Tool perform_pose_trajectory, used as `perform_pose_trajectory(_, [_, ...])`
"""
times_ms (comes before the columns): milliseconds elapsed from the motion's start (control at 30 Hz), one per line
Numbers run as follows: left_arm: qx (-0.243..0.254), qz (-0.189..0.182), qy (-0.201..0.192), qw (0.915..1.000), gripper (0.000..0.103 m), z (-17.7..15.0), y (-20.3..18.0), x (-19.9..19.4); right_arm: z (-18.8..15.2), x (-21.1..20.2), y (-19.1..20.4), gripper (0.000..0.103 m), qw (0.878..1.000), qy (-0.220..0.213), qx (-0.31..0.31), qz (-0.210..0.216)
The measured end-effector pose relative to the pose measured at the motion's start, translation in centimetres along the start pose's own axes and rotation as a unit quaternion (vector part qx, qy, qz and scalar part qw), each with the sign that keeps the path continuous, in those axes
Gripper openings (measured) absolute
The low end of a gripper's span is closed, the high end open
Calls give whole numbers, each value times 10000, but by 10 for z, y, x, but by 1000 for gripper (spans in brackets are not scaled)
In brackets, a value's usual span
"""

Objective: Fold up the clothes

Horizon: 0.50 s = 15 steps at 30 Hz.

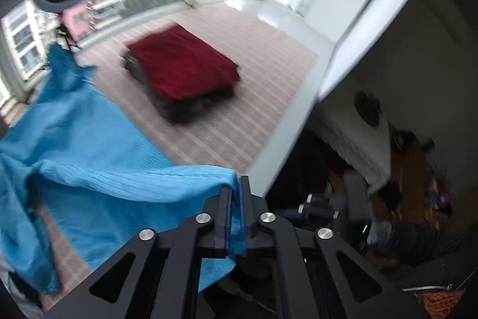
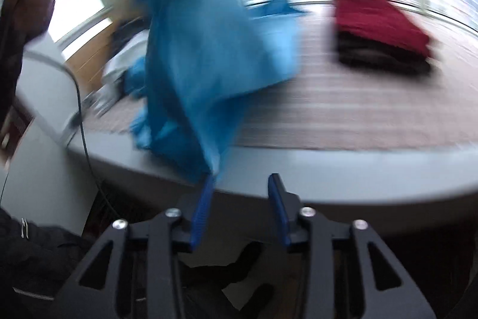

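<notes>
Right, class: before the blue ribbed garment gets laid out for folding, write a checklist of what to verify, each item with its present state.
1. Left gripper clamps an edge of the blue ribbed garment: ok.
2. Right gripper holds the garment: not ok, jaws apart, cloth only at one fingertip.
3. Garment spread flat: not ok, it hangs bunched.
4. Bare striped mat to lay it on: ok.
5. Folded red cloth stack clear of the garment: ok.
</notes>
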<state>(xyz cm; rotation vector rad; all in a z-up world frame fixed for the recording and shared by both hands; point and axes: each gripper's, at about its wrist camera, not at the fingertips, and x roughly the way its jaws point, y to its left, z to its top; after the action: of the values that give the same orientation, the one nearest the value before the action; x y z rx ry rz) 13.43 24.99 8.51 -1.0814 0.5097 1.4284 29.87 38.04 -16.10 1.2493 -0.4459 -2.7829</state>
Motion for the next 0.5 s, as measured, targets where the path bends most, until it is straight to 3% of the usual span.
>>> perform_pose_trajectory(100, [283, -87, 253, 9992, 10, -4, -13, 20, 9, -25, -21, 40, 9992, -187, 134, -316])
perform_pose_trajectory(167, [224, -23, 193, 9996, 11, -16, -5, 13, 18, -33, -23, 44, 9988, -369, 74, -315])
perform_pose_trajectory(300, [-253, 606, 17, 9978, 14, -65, 34, -11, 32, -21, -16, 49, 9983, -323, -350, -324])
perform_pose_trajectory(400, [-1086, 1075, 12, 9882, 17, -131, 76, -22, 37, -15, -4, 49, 9990, -221, -397, 32])
perform_pose_trajectory(500, [-2087, 1205, 178, 9704, 17, -199, 114, -17, 29, -12, 22, 54, 9952, -129, -886, 399])
